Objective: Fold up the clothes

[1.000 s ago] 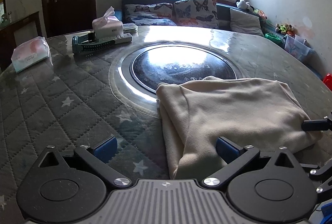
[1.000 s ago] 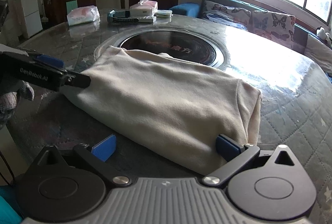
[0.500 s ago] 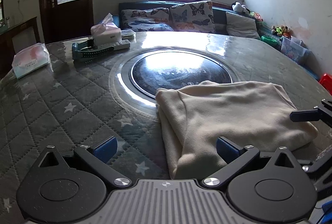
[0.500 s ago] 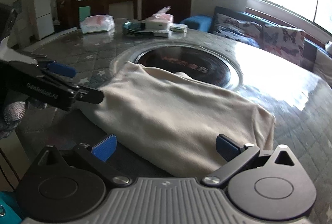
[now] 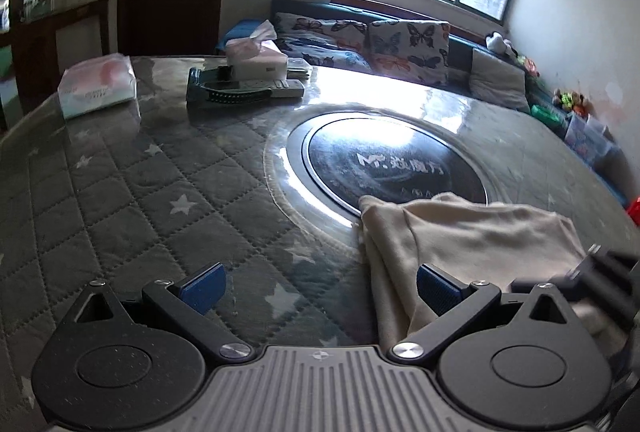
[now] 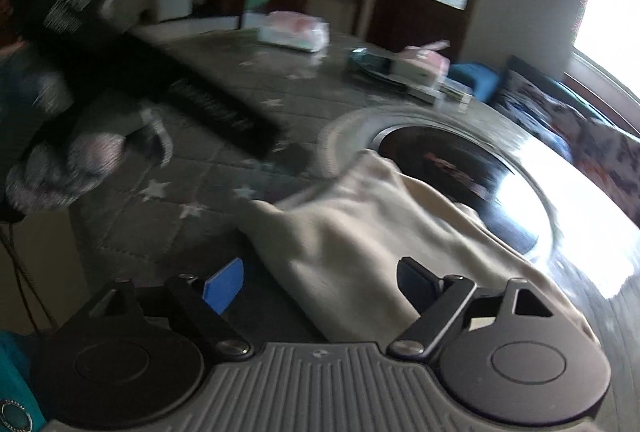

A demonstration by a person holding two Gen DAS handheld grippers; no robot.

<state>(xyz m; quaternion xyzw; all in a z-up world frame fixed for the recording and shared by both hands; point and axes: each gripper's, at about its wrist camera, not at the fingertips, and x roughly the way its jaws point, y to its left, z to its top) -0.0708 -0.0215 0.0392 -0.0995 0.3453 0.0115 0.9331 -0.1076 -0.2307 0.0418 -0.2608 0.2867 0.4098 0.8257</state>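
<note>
While cream garment [image 5: 472,232] lies folded on quilted table [image 5: 120,191], overlapping glass turntable [image 5: 392,159] edge: left gripper [image 5: 320,288] spread, gripping nothing; right gripper [image 6: 320,284] spread likewise (view blurred); careless grab risks dragging layers, undoing fold

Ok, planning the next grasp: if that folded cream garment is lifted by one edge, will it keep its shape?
Probably not. The cream garment looks soft and lies in loose rumpled layers, so it would likely droop and unfold. On the glossy table it may slide when pushed.
</note>
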